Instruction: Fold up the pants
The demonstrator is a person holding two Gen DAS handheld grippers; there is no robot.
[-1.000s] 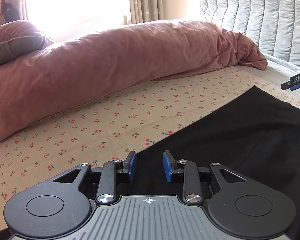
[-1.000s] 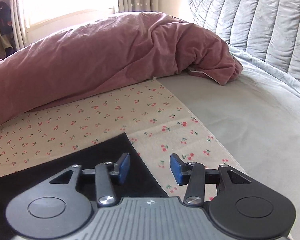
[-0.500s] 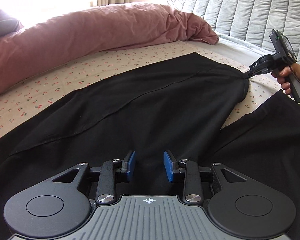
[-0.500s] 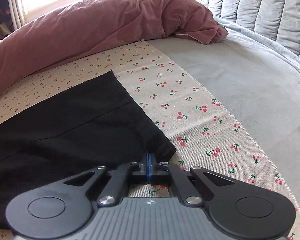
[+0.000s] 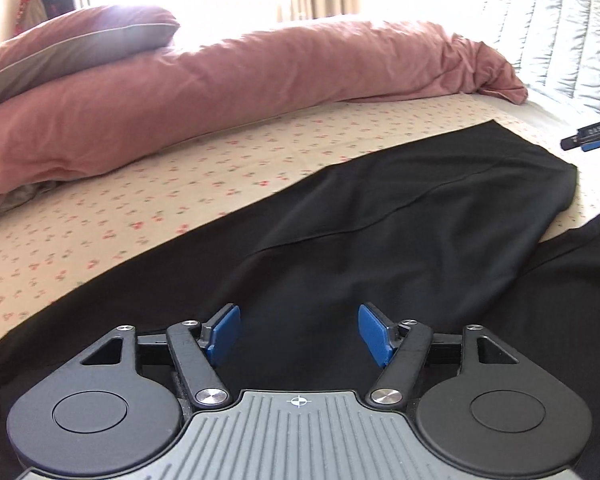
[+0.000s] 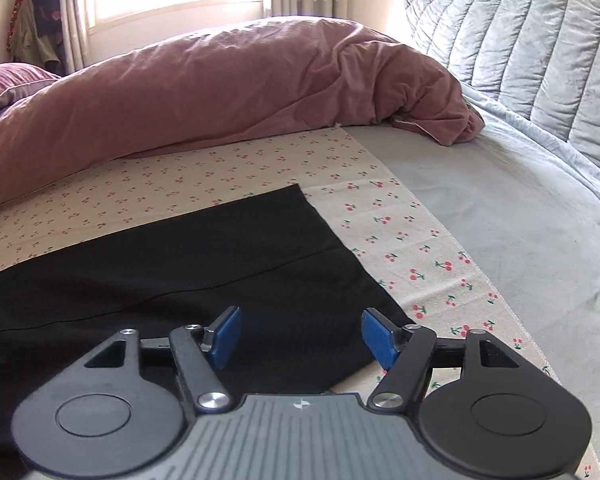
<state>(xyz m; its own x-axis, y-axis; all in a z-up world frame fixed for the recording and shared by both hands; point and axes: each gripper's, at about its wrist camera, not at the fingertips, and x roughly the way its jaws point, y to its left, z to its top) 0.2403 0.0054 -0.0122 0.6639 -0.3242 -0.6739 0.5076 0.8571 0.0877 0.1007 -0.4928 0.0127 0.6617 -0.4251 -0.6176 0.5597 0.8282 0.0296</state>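
Your left gripper [image 5: 299, 334] has its jaws wide apart, nothing between the blue pads [image 5: 222, 334]. They have just been opening. Only black cloth shows past the gap; the pads do not press on it, and whether their tips touch it I cannot tell.

Your right gripper [image 6: 300, 336] is the same: jaws spread wide, just opened, pads clear of the cloth, nothing clamped. In the left wrist view its tip [image 5: 592, 138] shows far off to the right of your left jaws, just beyond the leg's end.

The pants [image 5: 380, 232] are black and lie flat on the bed, on the cherry-print sheet [image 5: 180, 200]. Ahead of your left jaws one leg is folded across, running up and to the right, with a seam line along it and a squared end at the far right. A second layer of black lies to the right of the jaws, with a wedge of sheet showing between the two.

Ahead of your right jaws the leg end [image 6: 260, 248] lies smooth, its straight hem edge slanting down toward the right pad, a seam line crossing it. Sheet shows just right of that pad, grey bedding [image 6: 520, 220] farther right.

A pink duvet [image 5: 220, 92] lies bunched well beyond both jaws, apart from the pants.
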